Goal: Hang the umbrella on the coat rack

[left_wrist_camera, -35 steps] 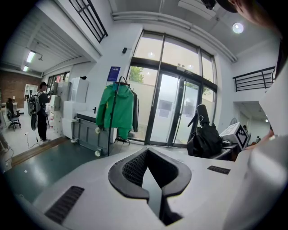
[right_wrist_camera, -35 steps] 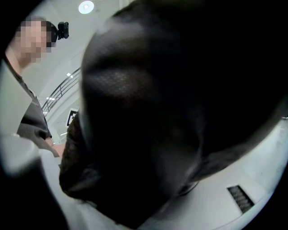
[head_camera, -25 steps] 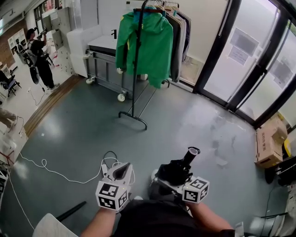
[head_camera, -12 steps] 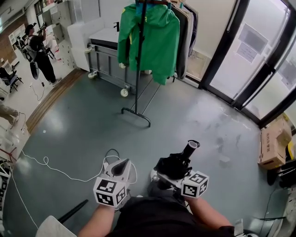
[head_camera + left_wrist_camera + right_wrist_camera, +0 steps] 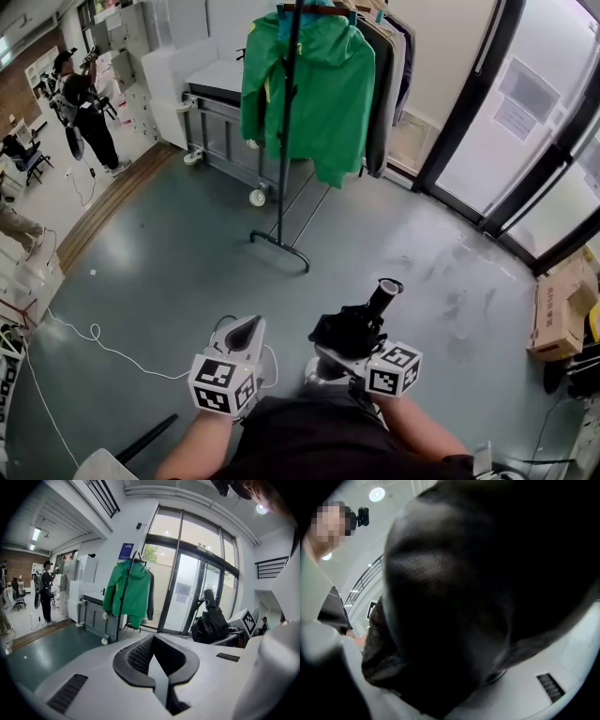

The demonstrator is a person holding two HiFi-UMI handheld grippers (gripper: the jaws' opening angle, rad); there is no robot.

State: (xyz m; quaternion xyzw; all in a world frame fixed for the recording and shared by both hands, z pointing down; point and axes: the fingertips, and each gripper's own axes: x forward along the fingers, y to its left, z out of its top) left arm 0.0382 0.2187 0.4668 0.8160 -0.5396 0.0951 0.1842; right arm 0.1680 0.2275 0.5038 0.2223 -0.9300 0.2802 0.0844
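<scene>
A folded black umbrella [image 5: 359, 328] lies across my right gripper [image 5: 343, 351], which is shut on its bundled fabric; the stubby handle [image 5: 384, 295] points forward and up. In the right gripper view the dark fabric of the umbrella [image 5: 464, 597] fills nearly everything. My left gripper [image 5: 246, 330] is shut with nothing in it, level with the right one. In the left gripper view its jaws [image 5: 154, 658] meet, and the umbrella [image 5: 211, 623] shows to the right. The black coat rack [image 5: 286, 122] stands ahead on the floor with a green jacket [image 5: 309, 84] and darker coats on it.
A grey wheeled cart [image 5: 220, 131] stands behind the rack. Glass doors [image 5: 525, 122] run along the right, with a cardboard box [image 5: 561, 314] beside them. A white cable [image 5: 103, 349] snakes over the floor at left. A person [image 5: 84, 108] stands far left.
Both grippers and the head have advanced toward the coat rack, which now sits nearer and lower in view. The umbrella stays in the right gripper; the left stays shut.
</scene>
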